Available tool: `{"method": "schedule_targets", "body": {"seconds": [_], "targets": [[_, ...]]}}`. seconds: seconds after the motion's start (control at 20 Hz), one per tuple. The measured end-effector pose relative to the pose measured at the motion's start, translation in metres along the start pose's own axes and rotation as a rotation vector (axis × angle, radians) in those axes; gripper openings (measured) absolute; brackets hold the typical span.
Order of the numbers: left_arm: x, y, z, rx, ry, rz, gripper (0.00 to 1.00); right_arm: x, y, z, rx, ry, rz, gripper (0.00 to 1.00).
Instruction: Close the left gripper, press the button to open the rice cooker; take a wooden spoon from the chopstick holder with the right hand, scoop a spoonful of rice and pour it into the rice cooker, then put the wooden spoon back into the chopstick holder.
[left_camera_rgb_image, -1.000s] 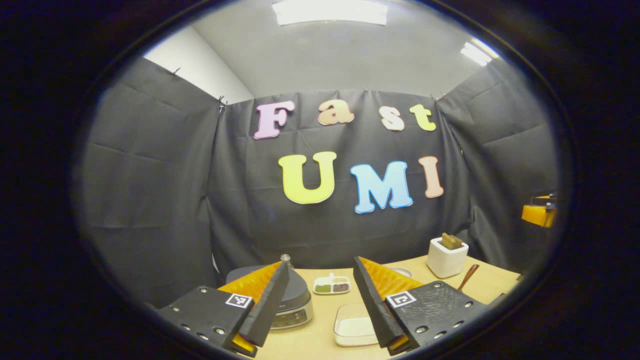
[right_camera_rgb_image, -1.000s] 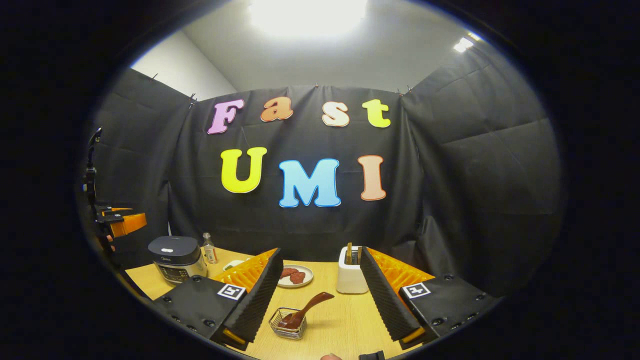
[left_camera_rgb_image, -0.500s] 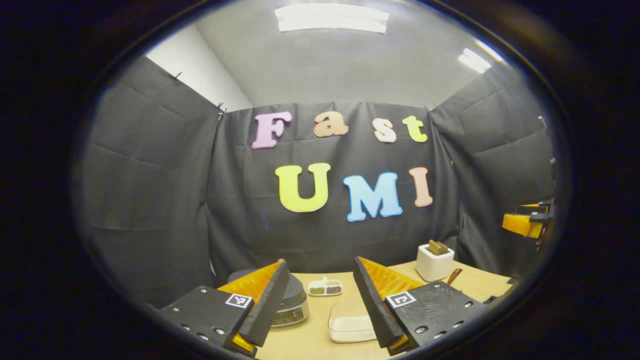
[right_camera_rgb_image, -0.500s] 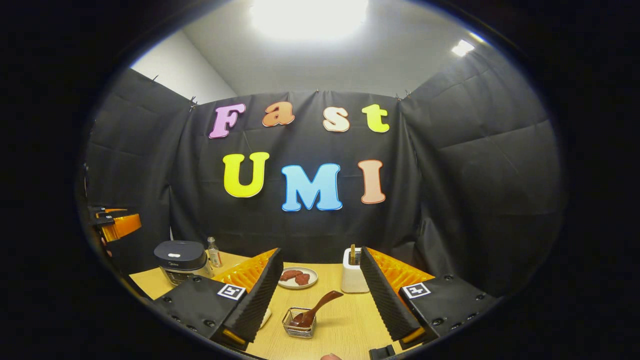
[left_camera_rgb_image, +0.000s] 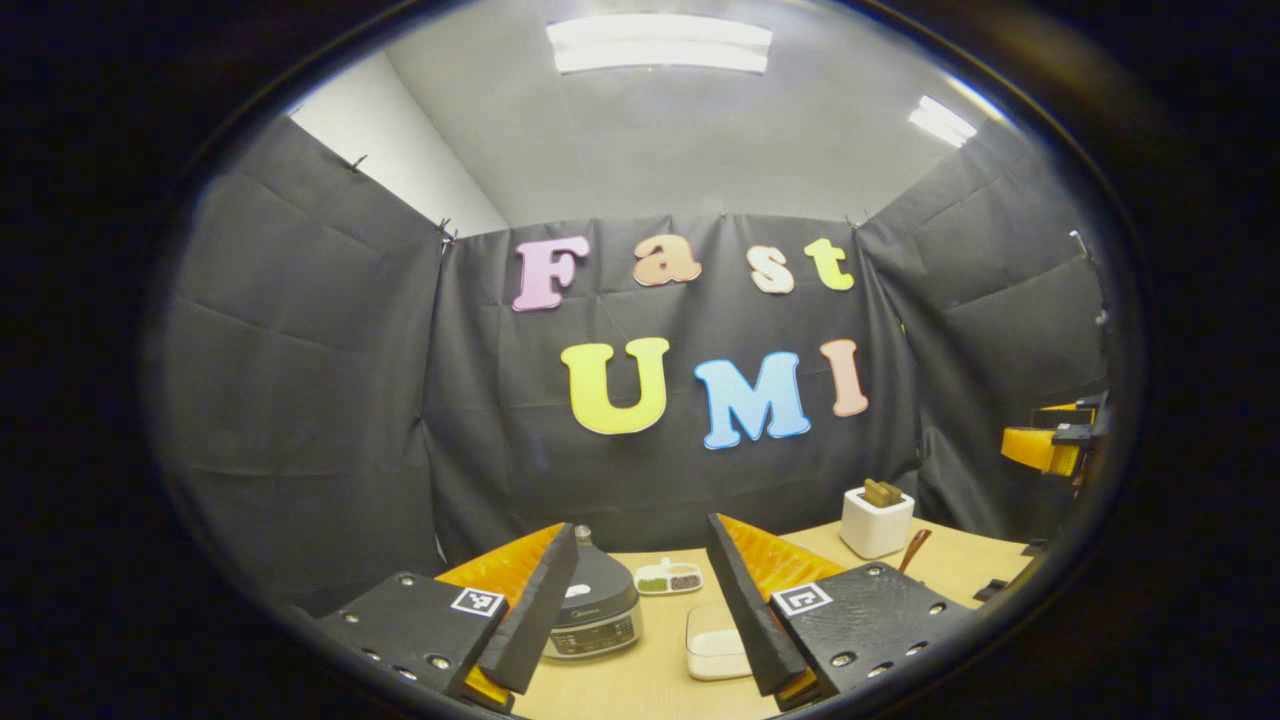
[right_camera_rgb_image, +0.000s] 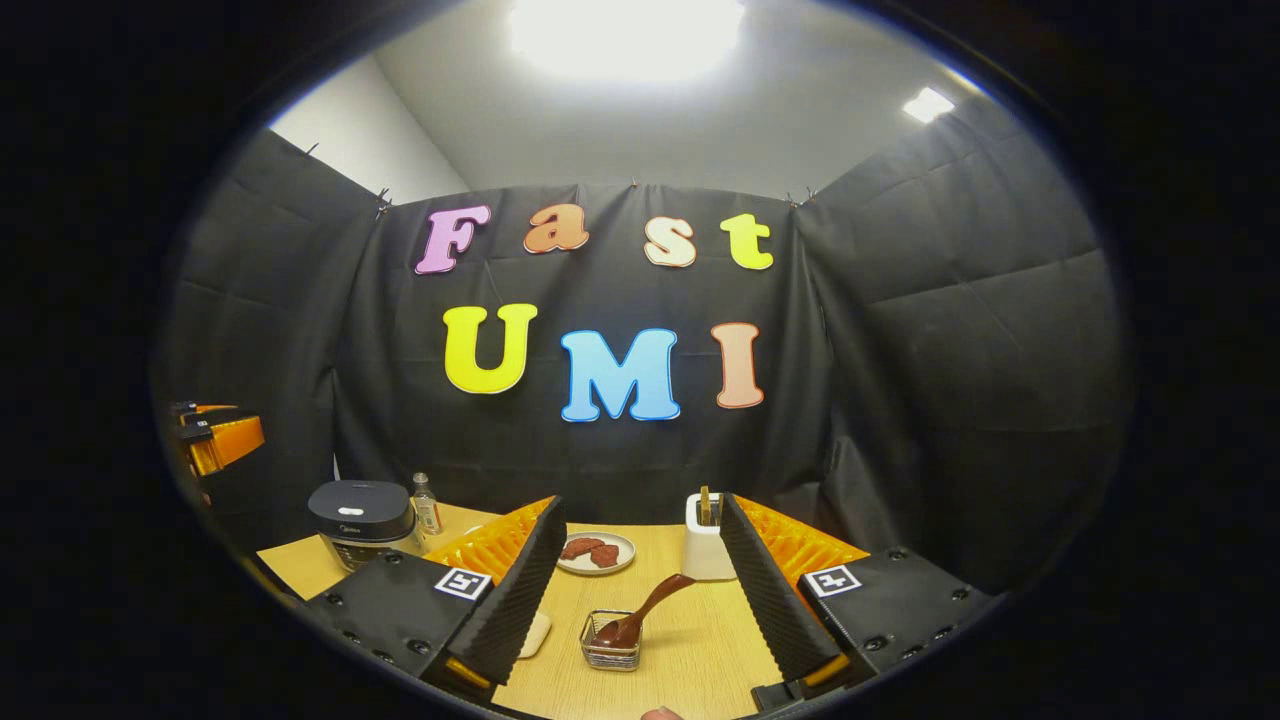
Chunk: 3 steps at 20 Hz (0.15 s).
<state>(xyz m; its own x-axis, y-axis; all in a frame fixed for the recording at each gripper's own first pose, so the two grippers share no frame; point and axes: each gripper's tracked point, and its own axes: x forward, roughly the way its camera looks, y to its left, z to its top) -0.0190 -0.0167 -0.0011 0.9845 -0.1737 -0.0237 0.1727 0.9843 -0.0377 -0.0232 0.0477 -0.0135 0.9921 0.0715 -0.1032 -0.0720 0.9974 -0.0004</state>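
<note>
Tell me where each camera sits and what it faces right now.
Left gripper view: rides the left gripper, jaws open, facing the closed dark-lidded silver rice cooker and clear rectangular tub of white rice.
Right gripper view: rides the right gripper, jaws open, facing the brown wooden spoon in the small wire basket.
Shared: rice cooker, white square chopstick holder, light wooden table.
</note>
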Motion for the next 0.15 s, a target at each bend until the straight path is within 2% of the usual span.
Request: {"method": "schedule_targets", "body": {"seconds": [0.1, 0.15], "targets": [[-0.0006, 0.0037, -0.0032, 0.001, 0.009, 0.0, 0.82, -0.0011, 0.003, 0.0004, -0.008, -0.002, 0.0, 0.98], [-0.0013, 0.0055, -0.003, 0.0, 0.008, -0.001, 0.82, -0.0012, 0.004, 0.0014, -0.015, -0.004, -0.001, 0.92]]}}
